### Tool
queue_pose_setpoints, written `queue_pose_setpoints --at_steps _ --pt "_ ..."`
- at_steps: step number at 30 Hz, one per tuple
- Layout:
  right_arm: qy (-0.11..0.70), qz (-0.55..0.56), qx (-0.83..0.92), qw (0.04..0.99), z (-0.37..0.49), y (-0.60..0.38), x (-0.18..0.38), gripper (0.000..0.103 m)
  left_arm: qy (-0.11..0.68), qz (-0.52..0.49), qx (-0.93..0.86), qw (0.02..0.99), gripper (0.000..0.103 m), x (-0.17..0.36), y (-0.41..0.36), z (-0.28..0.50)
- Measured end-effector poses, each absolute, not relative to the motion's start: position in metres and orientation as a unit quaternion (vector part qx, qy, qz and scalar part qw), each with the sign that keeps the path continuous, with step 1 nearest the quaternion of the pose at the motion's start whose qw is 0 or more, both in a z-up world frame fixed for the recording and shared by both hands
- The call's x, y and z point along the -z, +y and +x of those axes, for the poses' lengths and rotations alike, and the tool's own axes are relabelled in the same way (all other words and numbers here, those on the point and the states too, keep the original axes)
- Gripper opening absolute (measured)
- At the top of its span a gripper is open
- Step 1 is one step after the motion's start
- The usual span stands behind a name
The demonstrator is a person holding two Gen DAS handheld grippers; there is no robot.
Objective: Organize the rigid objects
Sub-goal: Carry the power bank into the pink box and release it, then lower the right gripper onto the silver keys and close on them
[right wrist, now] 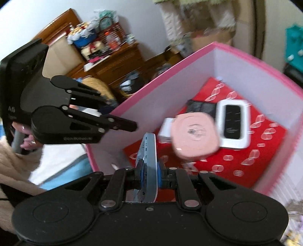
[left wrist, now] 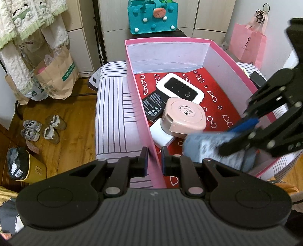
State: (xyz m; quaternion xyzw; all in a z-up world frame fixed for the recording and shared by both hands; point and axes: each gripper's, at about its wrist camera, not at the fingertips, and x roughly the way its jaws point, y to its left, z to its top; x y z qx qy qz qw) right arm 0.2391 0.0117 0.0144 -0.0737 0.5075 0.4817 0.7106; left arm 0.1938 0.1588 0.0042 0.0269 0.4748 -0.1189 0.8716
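A pink box (left wrist: 170, 40) (right wrist: 161, 80) with white inner walls and a red glasses-print lining holds a white device with a black screen (left wrist: 180, 88) (right wrist: 233, 123), a round pink case (left wrist: 184, 117) (right wrist: 195, 136), a black battery (left wrist: 153, 106) and a white block (left wrist: 162, 135). My left gripper (left wrist: 155, 160) (right wrist: 124, 116) is shut on the box's near left wall. My right gripper (right wrist: 151, 176) (left wrist: 231, 138) is shut on a flat blue-grey object (right wrist: 148, 149) (left wrist: 204, 147), held edge-on over the box's near corner and blurred by motion.
The box rests on a striped cushioned seat (left wrist: 113, 113). Shoes (left wrist: 43, 128), paper bags (left wrist: 56, 75) and a yellow bin (left wrist: 26, 166) sit on the wooden floor to the left. Behind the box are a teal bag (left wrist: 151, 17) and a pink bag (left wrist: 248, 43). A person's hand (right wrist: 26, 136) grips the left tool.
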Motion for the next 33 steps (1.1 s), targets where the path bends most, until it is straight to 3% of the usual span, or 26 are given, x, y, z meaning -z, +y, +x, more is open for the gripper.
queue_pose_setpoints --at_steps 4,5,9,16,21,33 --pt "0.527 -0.083 -0.493 0.687 0.243 0.031 0.006 0.017 0.475 0.022 0.119 0.872 0.013 -0.004 0.16 0.194" --pt "0.524 -0.098 -0.489 0.69 0.24 0.034 0.008 0.022 0.475 0.021 0.119 0.872 0.013 -0.004 0.16 0.194" --pt "0.472 -0.158 -0.459 0.736 0.223 0.032 0.004 0.025 0.476 0.019 0.119 0.871 0.013 -0.004 0.16 0.195" --pt "0.361 -0.089 -0.426 0.825 0.199 -0.046 -0.047 0.043 0.475 0.011 0.117 0.872 0.013 -0.004 0.162 0.195" --pt "0.332 -0.077 -0.33 0.88 0.188 -0.102 -0.058 0.045 0.474 0.015 0.109 0.874 0.013 -0.003 0.158 0.193" --pt "0.352 -0.017 -0.216 0.91 0.183 -0.178 0.011 0.055 0.48 0.01 0.099 0.871 0.012 -0.002 0.157 0.194"
